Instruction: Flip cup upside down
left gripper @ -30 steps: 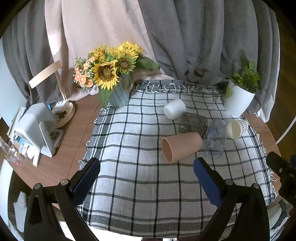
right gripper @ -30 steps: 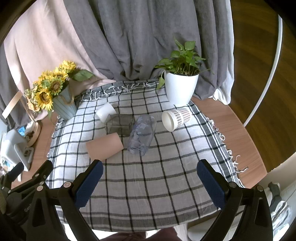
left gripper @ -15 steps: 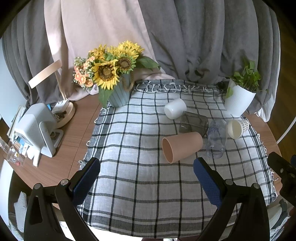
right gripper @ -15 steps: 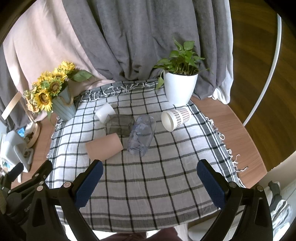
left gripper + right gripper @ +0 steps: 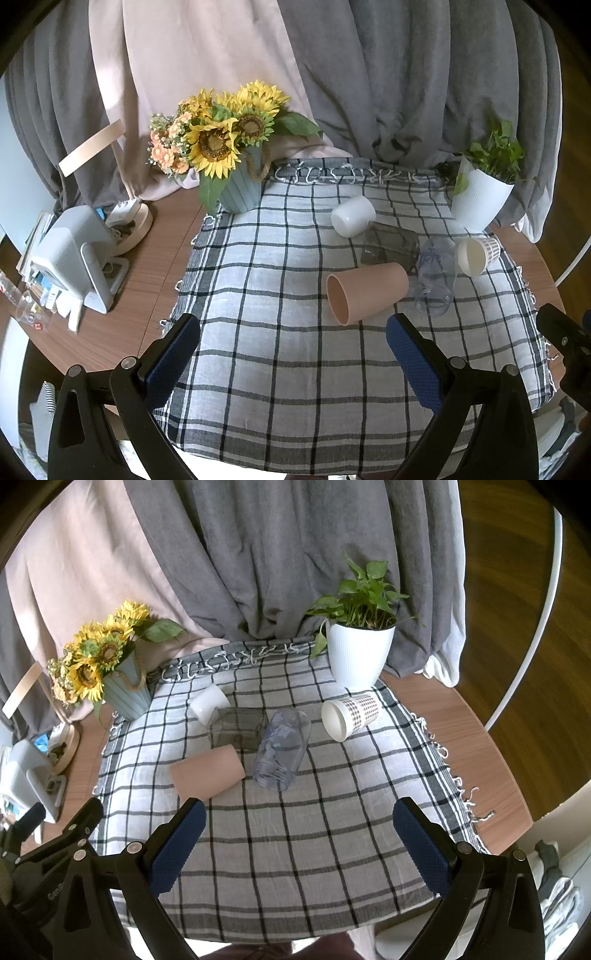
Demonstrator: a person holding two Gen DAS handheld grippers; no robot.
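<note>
On the checked cloth [image 5: 280,354] five cups lie on their sides in a loose cluster. Nearest the left gripper [image 5: 291,350] is the pink cup [image 5: 367,291], its mouth turned toward the camera and to the left; it sits ahead of the jaws and toward the right finger, just beyond the blue pad, not between them. Both left jaws stand wide apart and hold nothing. Behind the pink cup lies a smoky square cup [image 5: 389,245], touching or nearly touching it, with a white cup [image 5: 352,216] farther back. A clear cup [image 5: 436,275] lies just right of the pink one, and a paper cup [image 5: 476,251] with a checked print beyond that.

From the right gripper [image 5: 295,843], also spread wide and empty, the pink cup [image 5: 207,773] lies ahead of the left finger, and the clear cup [image 5: 282,751] ahead of the gap, well short of the pads. At the cloth's far corners stand sunflowers [image 5: 225,136] in a blue vase and a potted plant [image 5: 360,653].
</note>
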